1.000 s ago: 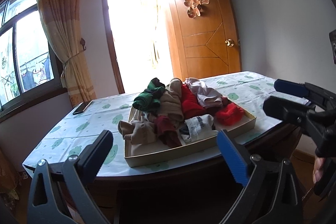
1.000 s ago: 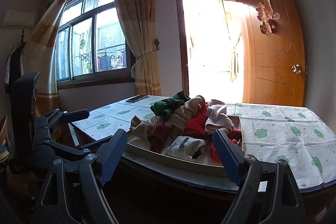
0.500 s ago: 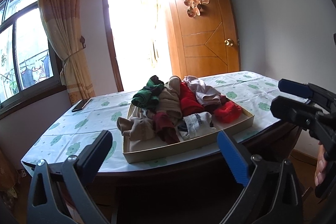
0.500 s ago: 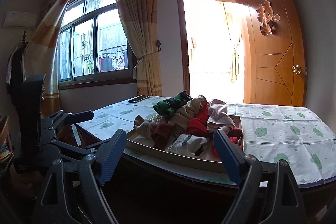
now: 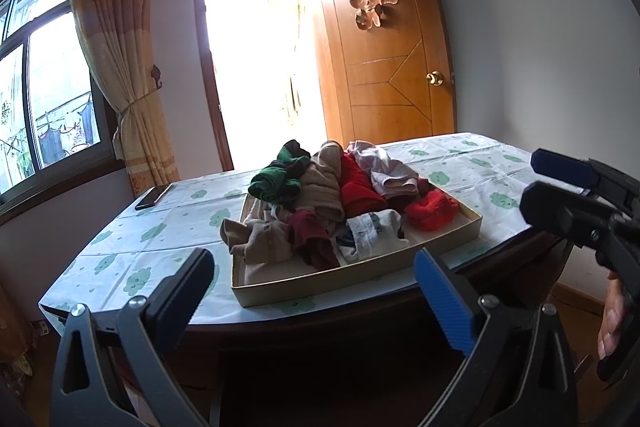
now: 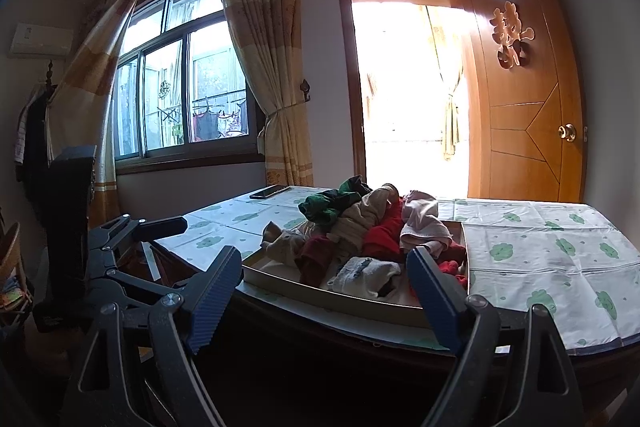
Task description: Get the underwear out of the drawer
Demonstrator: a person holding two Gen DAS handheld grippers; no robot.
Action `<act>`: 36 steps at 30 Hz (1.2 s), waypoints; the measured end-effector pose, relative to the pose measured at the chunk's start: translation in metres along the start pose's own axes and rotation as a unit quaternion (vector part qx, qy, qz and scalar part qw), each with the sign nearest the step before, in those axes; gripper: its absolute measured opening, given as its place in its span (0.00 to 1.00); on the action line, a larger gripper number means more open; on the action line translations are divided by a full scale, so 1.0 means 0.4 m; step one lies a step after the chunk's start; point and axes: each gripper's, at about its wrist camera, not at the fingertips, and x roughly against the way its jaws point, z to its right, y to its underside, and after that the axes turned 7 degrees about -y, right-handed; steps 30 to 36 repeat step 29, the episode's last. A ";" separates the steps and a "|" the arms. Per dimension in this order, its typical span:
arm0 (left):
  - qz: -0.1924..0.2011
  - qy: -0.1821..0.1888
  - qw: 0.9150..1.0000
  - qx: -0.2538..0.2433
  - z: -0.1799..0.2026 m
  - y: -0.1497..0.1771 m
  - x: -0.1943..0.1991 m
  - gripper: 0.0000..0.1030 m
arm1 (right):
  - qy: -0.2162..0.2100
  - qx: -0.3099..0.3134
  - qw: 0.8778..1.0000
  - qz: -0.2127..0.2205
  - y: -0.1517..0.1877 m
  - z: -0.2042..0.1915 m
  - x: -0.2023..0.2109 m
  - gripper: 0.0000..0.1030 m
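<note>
A shallow beige drawer tray (image 5: 360,277) sits near the table's front edge, heaped with underwear (image 5: 332,203) in green, beige, red, maroon, pink and white. It also shows in the right wrist view (image 6: 340,297), with the pile (image 6: 368,231) inside. My left gripper (image 5: 316,295) is open and empty, below and in front of the tray. My right gripper (image 6: 324,291) is open and empty, off the table's front edge; it shows at the right of the left wrist view (image 5: 560,183). The left gripper shows at the left of the right wrist view (image 6: 160,227).
The table (image 5: 168,231) has a white cloth with green prints. A dark phone (image 5: 154,197) lies at its far left corner. An open wooden door (image 5: 392,67), a bright doorway and a curtained window (image 6: 180,99) stand behind. A dark coat stand (image 6: 36,131) is at the left.
Both grippers have pulled back and down a little from the table, so the tray looks slightly farther. Both stay open and empty. The pile has not moved.
</note>
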 end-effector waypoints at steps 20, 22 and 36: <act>-0.007 -0.011 1.000 0.009 -0.012 -0.005 -0.001 0.99 | -0.003 0.004 1.000 0.004 -0.002 -0.008 0.010 0.84; -0.002 -0.012 1.000 0.009 -0.015 -0.005 0.004 1.00 | -0.004 0.005 1.000 0.005 -0.003 -0.011 0.011 0.84; 0.004 -0.006 1.000 0.008 -0.017 -0.006 0.008 1.00 | -0.010 0.009 1.000 -0.003 0.003 -0.015 0.000 0.84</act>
